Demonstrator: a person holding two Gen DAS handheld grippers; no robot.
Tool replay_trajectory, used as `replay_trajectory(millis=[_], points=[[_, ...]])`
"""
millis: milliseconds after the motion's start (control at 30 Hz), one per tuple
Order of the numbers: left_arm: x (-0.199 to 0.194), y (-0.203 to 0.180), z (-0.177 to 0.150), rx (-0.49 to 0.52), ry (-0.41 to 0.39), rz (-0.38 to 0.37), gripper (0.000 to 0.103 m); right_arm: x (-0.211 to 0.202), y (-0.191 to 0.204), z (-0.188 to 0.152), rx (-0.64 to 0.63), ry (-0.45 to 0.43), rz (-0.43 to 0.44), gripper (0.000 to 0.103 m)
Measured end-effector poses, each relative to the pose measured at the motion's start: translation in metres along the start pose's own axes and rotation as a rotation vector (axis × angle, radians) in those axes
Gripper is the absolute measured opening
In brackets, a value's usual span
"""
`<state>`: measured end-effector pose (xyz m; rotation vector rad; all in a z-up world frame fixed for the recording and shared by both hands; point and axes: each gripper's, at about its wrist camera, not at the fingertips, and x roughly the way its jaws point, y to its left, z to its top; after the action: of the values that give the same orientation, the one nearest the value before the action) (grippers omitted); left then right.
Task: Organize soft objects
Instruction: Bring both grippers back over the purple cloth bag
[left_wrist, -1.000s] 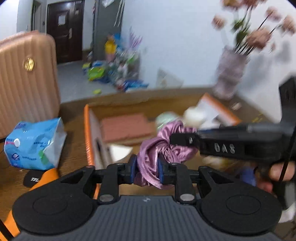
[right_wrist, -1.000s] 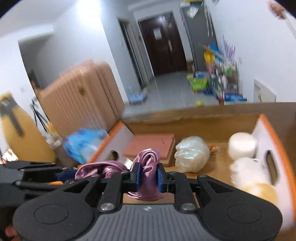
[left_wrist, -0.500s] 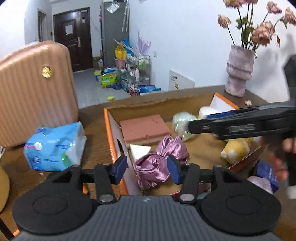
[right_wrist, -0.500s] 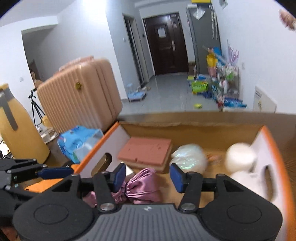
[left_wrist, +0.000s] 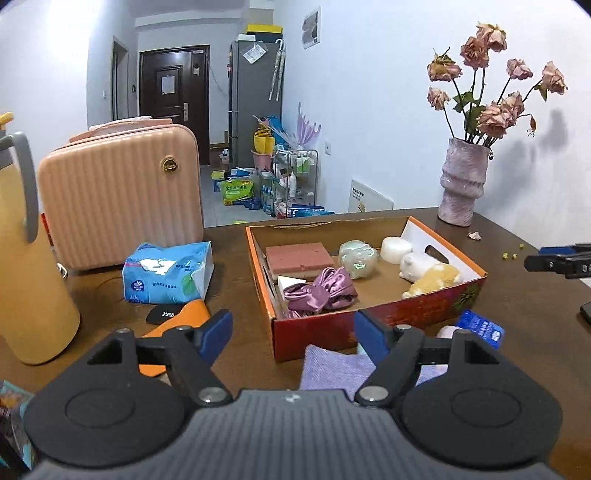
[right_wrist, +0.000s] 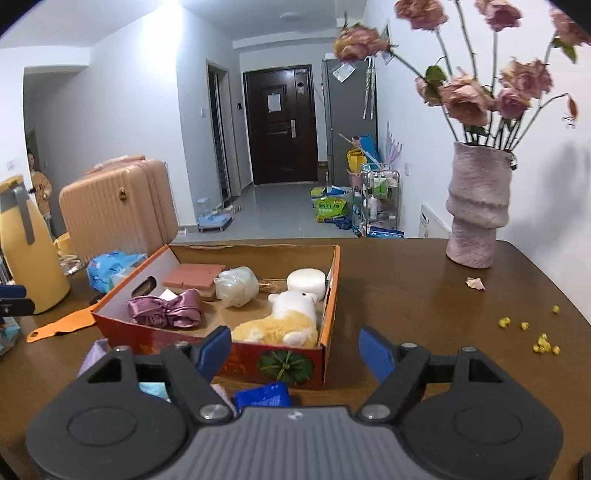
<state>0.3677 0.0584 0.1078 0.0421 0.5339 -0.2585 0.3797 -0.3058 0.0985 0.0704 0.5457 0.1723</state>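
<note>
An orange-rimmed cardboard box (left_wrist: 373, 322) (right_wrist: 330, 295) stands on the brown table. In it lie a purple satin scrunchie (left_wrist: 320, 291) (right_wrist: 166, 308), a red-brown sponge (left_wrist: 299, 258), a pale mesh ball (left_wrist: 357, 256), a white round puff (left_wrist: 396, 249) and a white-and-yellow plush toy (left_wrist: 430, 271) (right_wrist: 284, 321). My left gripper (left_wrist: 293, 330) is open and empty in front of the box. My right gripper (right_wrist: 295, 349) is open and empty, also pulled back before the box. A lilac cloth (left_wrist: 332, 367) and a blue packet (right_wrist: 264, 397) lie by the near wall.
A blue tissue pack (left_wrist: 168, 271), an orange scraper (right_wrist: 61, 326), a yellow jug (left_wrist: 26, 258) and a pink suitcase (left_wrist: 122, 195) are to the left. A pink vase with dried roses (right_wrist: 476, 206) stands at the back right. Yellow crumbs (right_wrist: 543, 345) lie on the table's right.
Both grippers held the purple scrunchie over the box, then opened and let it go. It now lies in the box. Both grippers have drawn back toward the table's near side.
</note>
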Motion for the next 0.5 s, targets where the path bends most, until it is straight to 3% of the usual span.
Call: replay_trajectory(millis=[200,367,500], points=[[-0.033,-0.014,-0.024,-0.028,-0.025,-0.014,0.078,-0.043,0.023,-0.020,-0.024,-0.087,0.042,0.076],[-0.070,-0.033,-0.075,-0.034,-0.047,0.031,0.079,-0.083,0.048,-0.071,-0.056,-0.131,0.068,0.076],[-0.085,-0.039,-0.117,-0.081,-0.026,-0.009,0.082,-0.104,0.064,-0.115,-0.118,-0.089,0.090,0.076]])
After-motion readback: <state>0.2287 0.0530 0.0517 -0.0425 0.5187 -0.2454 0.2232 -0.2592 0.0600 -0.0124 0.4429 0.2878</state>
